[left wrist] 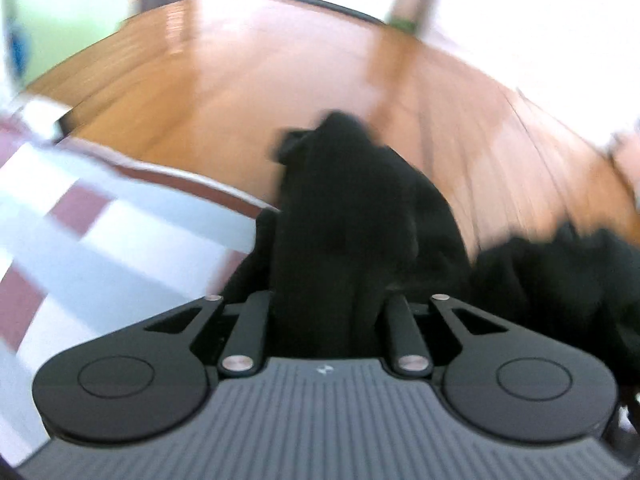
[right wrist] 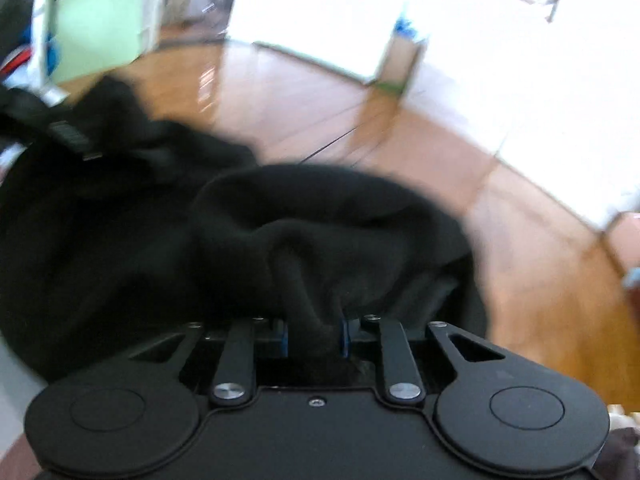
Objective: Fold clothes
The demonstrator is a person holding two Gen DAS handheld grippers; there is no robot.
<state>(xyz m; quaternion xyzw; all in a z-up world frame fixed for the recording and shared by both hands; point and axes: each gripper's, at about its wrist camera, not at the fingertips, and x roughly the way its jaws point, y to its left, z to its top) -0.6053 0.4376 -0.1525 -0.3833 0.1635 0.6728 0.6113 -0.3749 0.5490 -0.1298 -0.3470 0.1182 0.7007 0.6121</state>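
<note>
Both views are motion-blurred; the outlines are soft throughout.

Left hand-held gripper (left wrist: 324, 280): the jaws are pressed nearly together, pinching a bunched ridge of the black garment (left wrist: 360, 216). The cloth rises from between the jaws and hides the fingertips. Below and to the left lies a checked bedcover (left wrist: 80, 220) in pale blue, white and maroon. The wooden floor (left wrist: 240, 80) is beyond it.

Right hand-held gripper (right wrist: 316, 336): the jaws are closed on a thick fold of the same black garment (right wrist: 320, 208). The blue pads (right wrist: 283, 338) show on either side of the pinched fold. The garment mounds up ahead and spreads to the left. There the other gripper's body (right wrist: 60, 128) is probably what shows as a dark ribbed shape, though the blur makes this uncertain.

Step in hand, as judged: the garment is taken up at two points, at the start of a fold, and is still bunched and not flat.

Next move calls for: drawing the two grips apart to put the cloth under tension and find an edge or seam, then laying it flat on the bedcover before creasing. Risk: either pinch may hold several layers.

Hidden or unclear:
- The type of garment, its sleeves and its hem cannot be made out.
- How much of the cloth rests on the bed is cut off at the lower frame.
- Which part of the cloth each pinch has caught cannot be told.
</note>
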